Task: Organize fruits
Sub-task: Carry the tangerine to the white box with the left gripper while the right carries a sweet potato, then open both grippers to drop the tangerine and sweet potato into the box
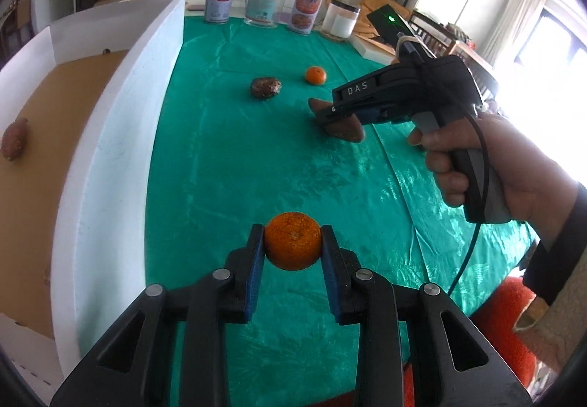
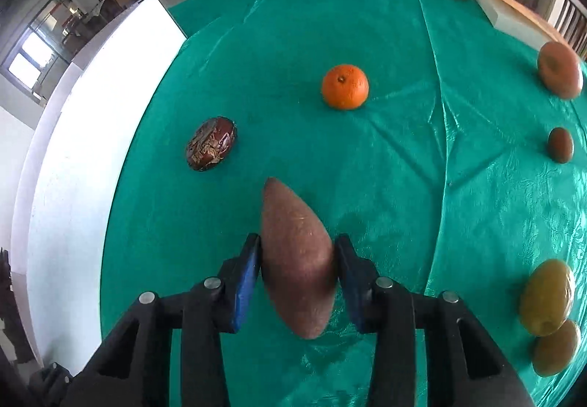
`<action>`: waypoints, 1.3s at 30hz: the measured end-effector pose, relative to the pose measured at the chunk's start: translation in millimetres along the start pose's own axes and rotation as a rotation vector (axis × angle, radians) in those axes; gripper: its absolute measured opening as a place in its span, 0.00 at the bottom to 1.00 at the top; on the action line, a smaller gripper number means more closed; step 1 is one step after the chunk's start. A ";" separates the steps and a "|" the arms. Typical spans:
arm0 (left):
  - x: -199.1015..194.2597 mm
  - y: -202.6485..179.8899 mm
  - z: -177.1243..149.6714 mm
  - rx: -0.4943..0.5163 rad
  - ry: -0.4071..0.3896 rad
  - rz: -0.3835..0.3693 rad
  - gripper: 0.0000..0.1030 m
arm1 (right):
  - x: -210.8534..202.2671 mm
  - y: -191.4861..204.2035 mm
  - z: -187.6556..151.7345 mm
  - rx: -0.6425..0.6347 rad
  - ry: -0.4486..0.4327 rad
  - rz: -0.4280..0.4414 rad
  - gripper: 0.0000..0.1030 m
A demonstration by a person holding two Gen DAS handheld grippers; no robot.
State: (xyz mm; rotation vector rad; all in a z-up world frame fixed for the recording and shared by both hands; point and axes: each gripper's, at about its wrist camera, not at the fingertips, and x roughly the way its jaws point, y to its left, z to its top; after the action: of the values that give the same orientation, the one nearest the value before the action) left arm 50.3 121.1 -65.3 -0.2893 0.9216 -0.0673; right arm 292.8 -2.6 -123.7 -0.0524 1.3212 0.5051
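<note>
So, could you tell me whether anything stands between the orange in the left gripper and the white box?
Nothing visible does. The orange is clamped in the left gripper, and only bare green cloth lies between it and the white box, whose raised side wall it must clear.

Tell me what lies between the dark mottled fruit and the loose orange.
Only bare green cloth between the mottled fruit and orange, in the right wrist view.

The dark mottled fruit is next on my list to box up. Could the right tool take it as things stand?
Probably not yet: the right tool is shut on the pointed brown fruit, so its jaws are full. The dark mottled fruit lies apart on the green cloth with nothing around it.
</note>
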 end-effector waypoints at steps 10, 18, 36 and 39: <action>-92.5 31.3 34.8 -0.084 -0.120 -0.155 0.29 | -90.2 47.4 -51.0 0.172 -0.149 0.549 0.39; -100.9 166.3 41.7 -0.354 -0.128 0.179 0.29 | -57.5 240.4 -49.8 -0.144 -0.089 0.544 0.40; -94.8 132.8 31.9 -0.309 -0.219 0.293 0.86 | -110.4 177.3 -106.7 -0.207 -0.475 0.246 0.93; -82.2 73.7 36.5 -0.179 -0.226 0.204 0.89 | -105.7 100.7 -146.5 -0.137 -0.499 0.093 0.94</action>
State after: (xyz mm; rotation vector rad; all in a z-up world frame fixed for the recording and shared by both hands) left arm 24.6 214.6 -1.1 -0.3597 0.7292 0.2328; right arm 104.4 6.3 -38.8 0.0220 0.8028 0.6395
